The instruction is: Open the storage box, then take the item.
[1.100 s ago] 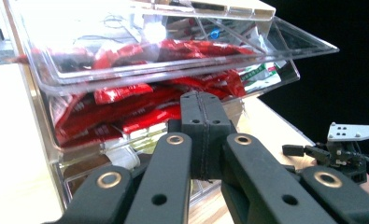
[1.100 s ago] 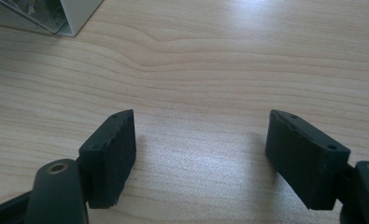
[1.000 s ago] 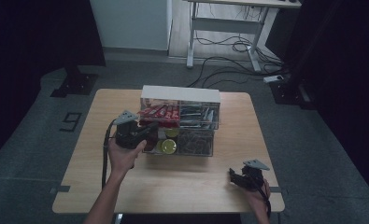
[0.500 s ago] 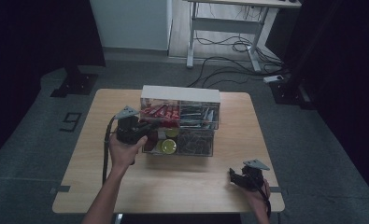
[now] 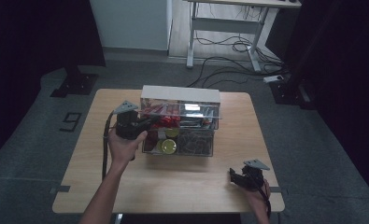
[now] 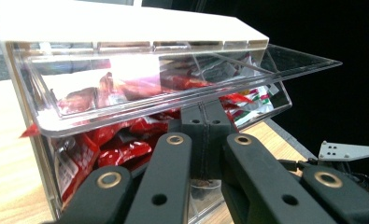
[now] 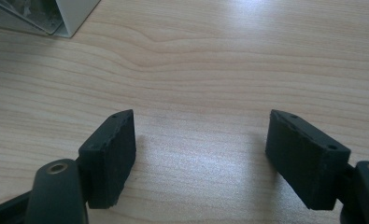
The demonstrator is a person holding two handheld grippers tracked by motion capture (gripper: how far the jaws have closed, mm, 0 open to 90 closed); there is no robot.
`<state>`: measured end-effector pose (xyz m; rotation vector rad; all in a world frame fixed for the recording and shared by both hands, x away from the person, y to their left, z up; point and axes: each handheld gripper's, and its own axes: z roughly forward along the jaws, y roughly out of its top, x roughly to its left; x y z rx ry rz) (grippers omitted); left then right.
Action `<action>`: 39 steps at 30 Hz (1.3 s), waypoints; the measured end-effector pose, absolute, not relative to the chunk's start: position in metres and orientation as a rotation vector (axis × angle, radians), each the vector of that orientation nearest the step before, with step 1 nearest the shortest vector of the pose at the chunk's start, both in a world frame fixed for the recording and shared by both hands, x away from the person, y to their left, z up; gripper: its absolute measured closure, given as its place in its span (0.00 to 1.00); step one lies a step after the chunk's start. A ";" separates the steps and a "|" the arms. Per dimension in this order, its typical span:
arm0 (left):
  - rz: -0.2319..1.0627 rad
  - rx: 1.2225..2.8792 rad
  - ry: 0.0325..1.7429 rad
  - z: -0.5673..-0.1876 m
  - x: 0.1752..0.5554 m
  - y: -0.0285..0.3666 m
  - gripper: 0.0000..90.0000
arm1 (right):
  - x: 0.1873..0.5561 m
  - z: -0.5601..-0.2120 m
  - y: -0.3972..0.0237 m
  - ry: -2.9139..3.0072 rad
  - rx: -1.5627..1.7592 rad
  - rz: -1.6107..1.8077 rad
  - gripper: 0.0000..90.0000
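left gripper (image 6: 203, 135): jaws closed together, tips under the raised clear plastic flap lid (image 6: 173, 79) of the white-topped clear storage box (image 5: 180, 95) at desk centre, red snack packets (image 6: 121, 140) behind | right gripper (image 7: 198, 154): jaws wide apart, nothing between, over the light wooden desk (image 7: 219, 60) near its front right corner

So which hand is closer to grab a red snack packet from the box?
Probably the left. The left gripper is shut, right under the clear lid by the red packets. The right gripper rests open on the table.
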<state>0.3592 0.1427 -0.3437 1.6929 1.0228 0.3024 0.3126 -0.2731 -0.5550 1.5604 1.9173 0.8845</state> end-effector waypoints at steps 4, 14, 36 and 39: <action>0.312 1.688 1.020 -0.340 0.361 0.142 1.00 | 0.313 -0.555 -0.273 1.919 1.559 0.885 0.27; 0.324 1.667 1.023 -0.328 0.366 0.141 1.00 | 0.313 -0.555 -0.274 1.915 1.562 0.882 0.27; 0.325 1.674 1.015 -0.327 0.370 0.138 1.00 | 0.311 -0.549 -0.270 1.904 1.541 0.905 0.34; 0.324 1.678 1.009 -0.327 0.370 0.136 1.00 | 0.308 -0.537 -0.266 1.895 1.514 0.954 0.37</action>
